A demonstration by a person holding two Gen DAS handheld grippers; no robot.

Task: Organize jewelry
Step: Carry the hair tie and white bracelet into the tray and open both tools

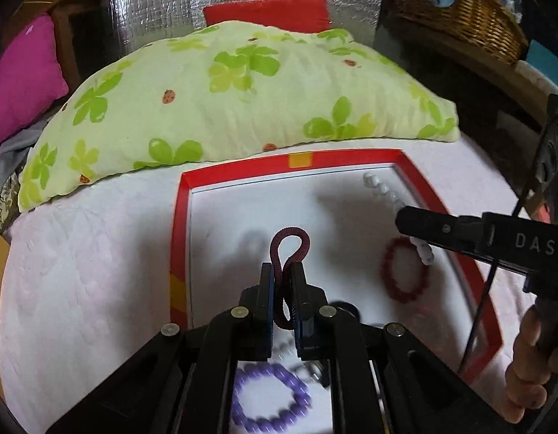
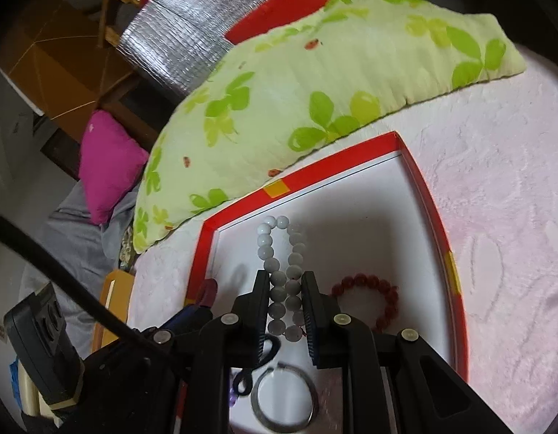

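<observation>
A red-rimmed white tray (image 1: 181,217) (image 2: 438,217) lies on a pale pink cover. My left gripper (image 1: 281,271) is shut on a dark red coiled band (image 1: 291,242) and holds it over the tray's middle. My right gripper (image 2: 286,282) is shut on a white bead bracelet (image 2: 279,253), which hangs stretched above the tray's far right part; it also shows in the left wrist view (image 1: 382,190). A red bead bracelet (image 1: 403,271) (image 2: 373,296) lies in the tray. A purple bead bracelet (image 1: 271,401) and a grey bangle (image 2: 284,401) lie at the near end.
A green clover-print pillow (image 1: 224,97) (image 2: 315,90) lies just behind the tray. A magenta cushion (image 1: 18,76) (image 2: 105,166) sits at the far left. A wicker basket (image 1: 459,7) stands at the back right. A black hair tie (image 2: 269,349) lies under the right gripper.
</observation>
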